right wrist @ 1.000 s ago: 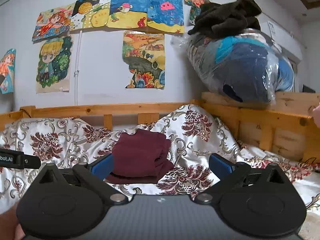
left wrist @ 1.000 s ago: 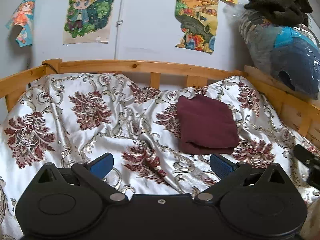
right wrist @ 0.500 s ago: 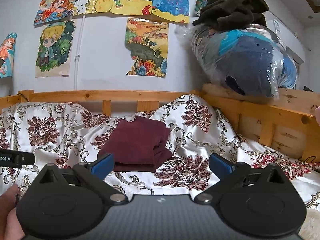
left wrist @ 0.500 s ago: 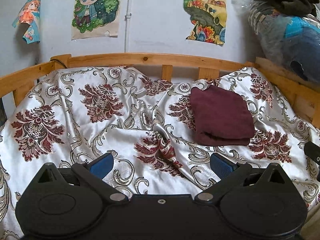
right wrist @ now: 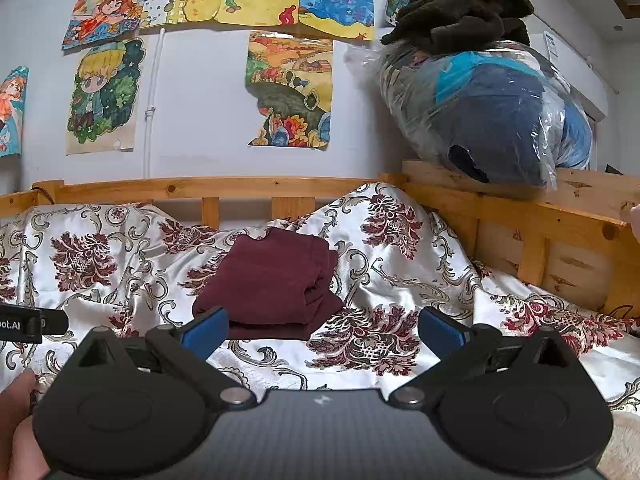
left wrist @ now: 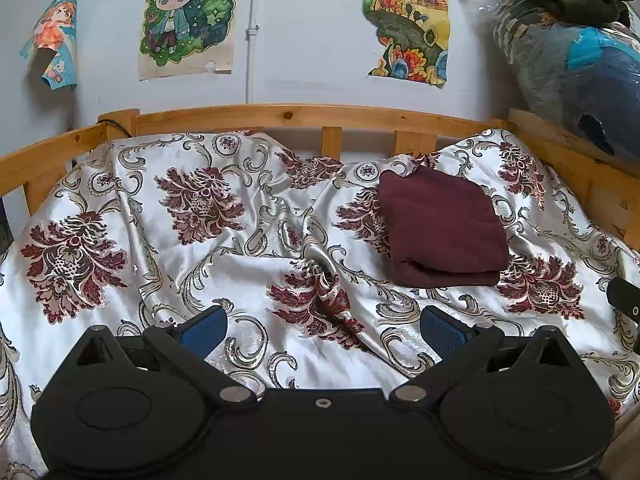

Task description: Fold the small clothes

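Note:
A dark maroon garment (left wrist: 440,228) lies folded into a neat rectangle on the floral satin bedspread (left wrist: 224,248), toward the back right of the bed. My left gripper (left wrist: 322,326) hangs open over the bedspread, well short of the garment and left of it, with nothing between its blue pads. In the right wrist view the folded garment (right wrist: 272,284) sits just beyond my right gripper (right wrist: 322,326), which is open and empty too. The left pad of that gripper overlaps the garment's near edge in the picture.
A wooden bed rail (left wrist: 304,118) runs along the back and right side (right wrist: 520,216). A plastic-wrapped bundle (right wrist: 492,116) with dark clothing on top (right wrist: 460,12) rests on the right rail. Posters cover the wall. A hand (right wrist: 16,424) shows at the lower left.
Both grippers have pulled back and risen a little from the folded garment, so more bedspread shows in front. The garment has stayed put.

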The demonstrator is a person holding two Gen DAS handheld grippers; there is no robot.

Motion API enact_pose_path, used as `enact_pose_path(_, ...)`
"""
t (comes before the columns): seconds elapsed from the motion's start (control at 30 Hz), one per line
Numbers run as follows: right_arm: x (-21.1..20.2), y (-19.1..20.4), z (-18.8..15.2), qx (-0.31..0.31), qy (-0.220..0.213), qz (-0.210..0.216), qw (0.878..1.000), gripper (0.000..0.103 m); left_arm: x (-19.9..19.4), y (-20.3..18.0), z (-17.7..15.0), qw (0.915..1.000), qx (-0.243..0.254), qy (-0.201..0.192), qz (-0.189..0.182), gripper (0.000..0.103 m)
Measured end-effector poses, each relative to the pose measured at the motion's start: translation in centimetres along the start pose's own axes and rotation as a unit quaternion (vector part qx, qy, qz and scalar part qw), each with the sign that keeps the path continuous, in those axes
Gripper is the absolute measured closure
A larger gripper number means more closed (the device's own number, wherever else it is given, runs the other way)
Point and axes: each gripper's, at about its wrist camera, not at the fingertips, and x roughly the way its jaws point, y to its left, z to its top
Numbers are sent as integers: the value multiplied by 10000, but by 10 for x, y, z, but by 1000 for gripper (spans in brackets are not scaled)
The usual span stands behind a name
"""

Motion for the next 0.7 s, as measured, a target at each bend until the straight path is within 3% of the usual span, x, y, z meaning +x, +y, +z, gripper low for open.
enact_pose_path(0.7, 0, 1, 0, -10, 5, -3, 10000, 0, 0, 1, 0, 10000, -5, 7, -9, 1)
